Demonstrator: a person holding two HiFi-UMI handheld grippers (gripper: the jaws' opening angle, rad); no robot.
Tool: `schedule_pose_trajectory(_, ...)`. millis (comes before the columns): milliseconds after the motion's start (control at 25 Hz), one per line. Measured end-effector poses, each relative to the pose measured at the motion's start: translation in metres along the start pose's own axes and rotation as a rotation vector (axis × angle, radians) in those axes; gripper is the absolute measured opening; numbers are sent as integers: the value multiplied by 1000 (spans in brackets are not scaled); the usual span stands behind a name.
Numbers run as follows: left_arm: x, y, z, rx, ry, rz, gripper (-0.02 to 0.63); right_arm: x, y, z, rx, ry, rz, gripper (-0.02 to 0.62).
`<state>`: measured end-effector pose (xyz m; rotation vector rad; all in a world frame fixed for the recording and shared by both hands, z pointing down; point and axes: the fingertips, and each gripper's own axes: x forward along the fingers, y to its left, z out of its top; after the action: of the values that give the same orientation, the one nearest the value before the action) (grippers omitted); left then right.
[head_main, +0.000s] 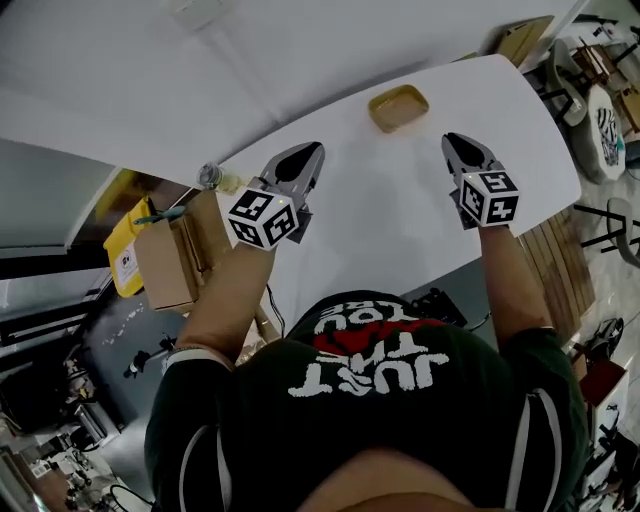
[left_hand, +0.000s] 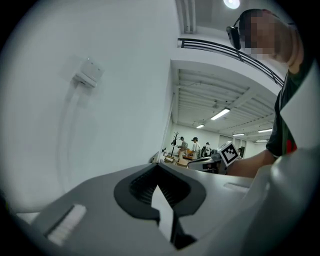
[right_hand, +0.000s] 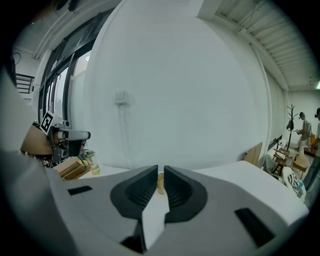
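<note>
My left gripper (head_main: 305, 152) hovers over the left part of a white table (head_main: 400, 230), jaws shut with nothing between them; in its own view the pads meet at the tip of the left gripper (left_hand: 159, 169), facing a bare white wall. My right gripper (head_main: 456, 142) hangs over the table's right part, jaws together but for a thin slit, empty. A shallow tan dish (head_main: 398, 107) lies on the far edge between the two, closer to the right one. In the right gripper view the dish (right_hand: 160, 184) shows through the slit of the right gripper (right_hand: 160, 172).
A cardboard box (head_main: 175, 260) and a yellow bag (head_main: 122, 250) stand off the table's left end, with a small jar (head_main: 209, 176) at that corner. Chairs and wooden boards (head_main: 560, 250) sit to the right. People stand far off in the room (left_hand: 190, 146).
</note>
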<state>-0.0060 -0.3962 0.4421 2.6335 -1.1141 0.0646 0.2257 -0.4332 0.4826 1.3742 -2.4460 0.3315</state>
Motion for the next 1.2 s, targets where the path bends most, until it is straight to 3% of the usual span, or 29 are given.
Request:
schedule_pose_trajectory(240,38,7,-15,-6,37,-34,-3,18,-25,-10,33,33,-26,8)
schedule_pose_trajectory(480,95,41,-29,-22,69,-51,-3,73,-68,-29,160,83,-34,11)
schedule_pose_trajectory(600,123,62,-48,-49,94,-52,-3,101,-85,-49,238,124,-19,88)
schedule_pose_trajectory(880,184,85,-90,-107,139,-76,-3,142,-126,-92,520,185,18,158)
schedule_pose_trajectory(1040,207,98,-113,-122,157,-94,-3,165,-126,-117,740,200,96,183)
schedule_pose_trajectory(1200,221,102,-122,-141,157,-102,-3,177,-120,-129,876,197,164,187)
